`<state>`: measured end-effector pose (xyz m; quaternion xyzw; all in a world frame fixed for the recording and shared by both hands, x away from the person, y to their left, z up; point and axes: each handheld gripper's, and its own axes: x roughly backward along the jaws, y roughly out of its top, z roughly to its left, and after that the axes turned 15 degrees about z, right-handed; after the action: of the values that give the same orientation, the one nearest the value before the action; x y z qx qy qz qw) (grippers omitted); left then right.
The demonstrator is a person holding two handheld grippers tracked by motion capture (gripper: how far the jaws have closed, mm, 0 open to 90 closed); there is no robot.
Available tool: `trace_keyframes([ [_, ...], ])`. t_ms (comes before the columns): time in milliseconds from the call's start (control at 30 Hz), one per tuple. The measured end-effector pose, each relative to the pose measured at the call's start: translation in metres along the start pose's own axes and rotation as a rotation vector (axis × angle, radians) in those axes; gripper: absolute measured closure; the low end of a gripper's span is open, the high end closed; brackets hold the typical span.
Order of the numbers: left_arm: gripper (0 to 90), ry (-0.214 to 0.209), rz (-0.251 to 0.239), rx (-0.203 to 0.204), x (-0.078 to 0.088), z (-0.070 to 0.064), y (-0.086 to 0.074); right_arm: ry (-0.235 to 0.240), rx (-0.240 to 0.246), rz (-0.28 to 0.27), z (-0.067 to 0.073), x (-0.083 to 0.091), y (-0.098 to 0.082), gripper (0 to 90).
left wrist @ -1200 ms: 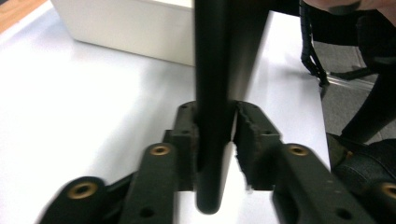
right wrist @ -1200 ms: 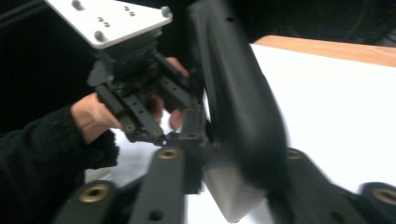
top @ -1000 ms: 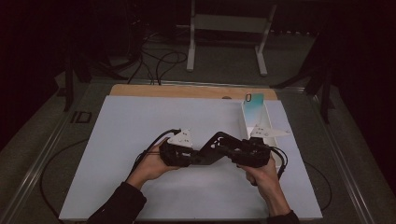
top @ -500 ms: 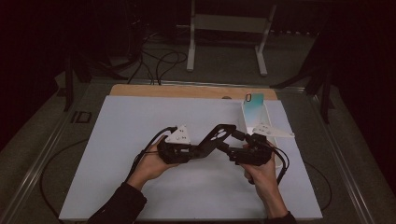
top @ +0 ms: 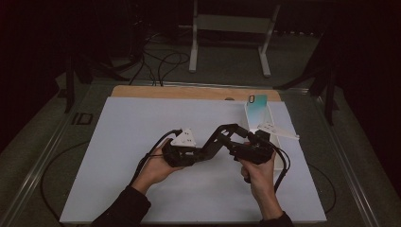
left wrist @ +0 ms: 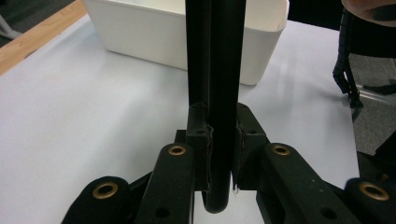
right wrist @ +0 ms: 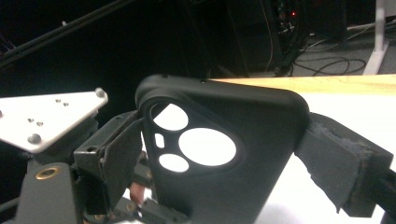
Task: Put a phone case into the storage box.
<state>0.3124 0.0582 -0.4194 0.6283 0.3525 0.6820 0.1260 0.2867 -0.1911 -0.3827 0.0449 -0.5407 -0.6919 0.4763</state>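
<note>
1. Lower left of centre in the high view: the person's left hand [top: 153, 168] grips the left tongs [top: 201, 153], grey three-cornered plate on top, low over the white desk [top: 118, 142].
2. In the left gripper view those tongs are clamped tight on the thin edge of the black soft-plastic phone case [left wrist: 219, 93], which stands up the middle of the frame; the pads press on both its sides.
3. Centre of the high view: the phone case [top: 222, 137] bridges the two tongs, held just above the desk.
4. The right gripper view shows the case's back with its round camera cut-outs [right wrist: 224, 154] in the middle; the right tongs [right wrist: 233, 154] sit apart, one pad left of the case, the other at its right edge, and they have just been opening with the case between them.
5. Right of centre in the high view: the right hand [top: 257, 172] carries the right tongs.
6. Further right, the white rectangular plastic bin [top: 279, 151] sits at the desk's right edge, a teal card [top: 257, 111] standing at its far end.
</note>
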Motion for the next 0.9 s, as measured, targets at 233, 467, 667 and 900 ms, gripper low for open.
trace_keyframes([
  [233,80.3,-0.022,0.000,-0.001,-0.0050,-0.0062,0.0030,-0.022,-0.006,-0.029,0.0041,-0.0047,0.0004,11.9],
  [467,80.4,-0.058,-0.025,0.009,-0.0061,-0.0070,0.0045,-0.016,-0.009,-0.053,0.0046,-0.0064,0.0002,11.4],
  [667,80.3,-0.057,-0.023,0.009,-0.0065,-0.0074,0.0048,-0.025,0.012,-0.058,0.0076,-0.0068,-0.0006,12.2],
  [900,77.5,-0.052,-0.021,0.003,-0.0070,-0.0078,0.0046,-0.044,0.045,-0.042,0.0111,-0.0056,0.0010,13.7],
])
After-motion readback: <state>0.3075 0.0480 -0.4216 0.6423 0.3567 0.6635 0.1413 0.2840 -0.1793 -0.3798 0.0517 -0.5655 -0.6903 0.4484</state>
